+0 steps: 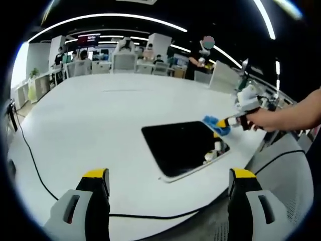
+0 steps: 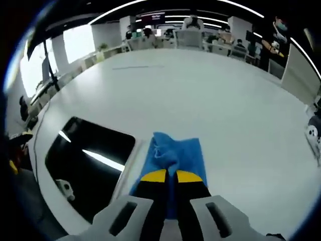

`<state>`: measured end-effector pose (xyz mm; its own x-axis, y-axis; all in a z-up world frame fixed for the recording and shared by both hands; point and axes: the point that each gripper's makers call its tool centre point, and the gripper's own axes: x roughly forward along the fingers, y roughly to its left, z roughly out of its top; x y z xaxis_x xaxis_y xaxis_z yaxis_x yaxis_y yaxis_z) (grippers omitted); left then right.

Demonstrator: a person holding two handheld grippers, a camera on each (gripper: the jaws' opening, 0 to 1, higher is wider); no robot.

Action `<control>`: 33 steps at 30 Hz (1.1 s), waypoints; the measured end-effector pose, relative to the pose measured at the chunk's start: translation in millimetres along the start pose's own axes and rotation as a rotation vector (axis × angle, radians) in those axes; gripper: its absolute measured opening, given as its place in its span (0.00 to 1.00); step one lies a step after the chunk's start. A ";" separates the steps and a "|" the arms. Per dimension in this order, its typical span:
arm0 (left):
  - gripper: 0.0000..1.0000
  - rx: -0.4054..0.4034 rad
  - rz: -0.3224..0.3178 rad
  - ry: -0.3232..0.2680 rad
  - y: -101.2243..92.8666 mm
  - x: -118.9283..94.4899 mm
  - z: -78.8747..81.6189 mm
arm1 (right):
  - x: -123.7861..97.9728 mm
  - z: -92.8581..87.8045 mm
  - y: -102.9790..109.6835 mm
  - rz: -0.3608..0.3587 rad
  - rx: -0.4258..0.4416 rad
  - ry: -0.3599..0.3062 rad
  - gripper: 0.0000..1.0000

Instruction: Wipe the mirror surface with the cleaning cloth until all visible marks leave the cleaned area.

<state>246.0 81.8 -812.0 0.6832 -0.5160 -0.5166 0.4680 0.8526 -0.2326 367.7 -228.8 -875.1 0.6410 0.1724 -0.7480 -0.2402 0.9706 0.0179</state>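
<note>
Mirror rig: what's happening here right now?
A person is working two handheld claws over a white table. The right claw is shut on a blue cleaning cloth, which sits on the table beside the edge of the dark rectangular mirror, not on the glass. The left claw hangs open, back from the mirror, holding nothing.

White table (image 1: 90, 115) (mirror (image 1: 180, 145), cloth (image 2: 175, 153), cable (image 1: 35, 165))
</note>
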 end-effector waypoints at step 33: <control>0.99 0.050 -0.028 0.032 -5.7 4.5 -4.7 | -0.9 30.2 48.4 0.125 0.276 0.061 0.00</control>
<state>243.7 75.1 -816.8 0.6516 -0.5356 -0.5372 0.5144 0.8324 -0.2061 377.5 -176.9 -853.5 0.5719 0.2912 -0.7669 -0.1020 0.9529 0.2858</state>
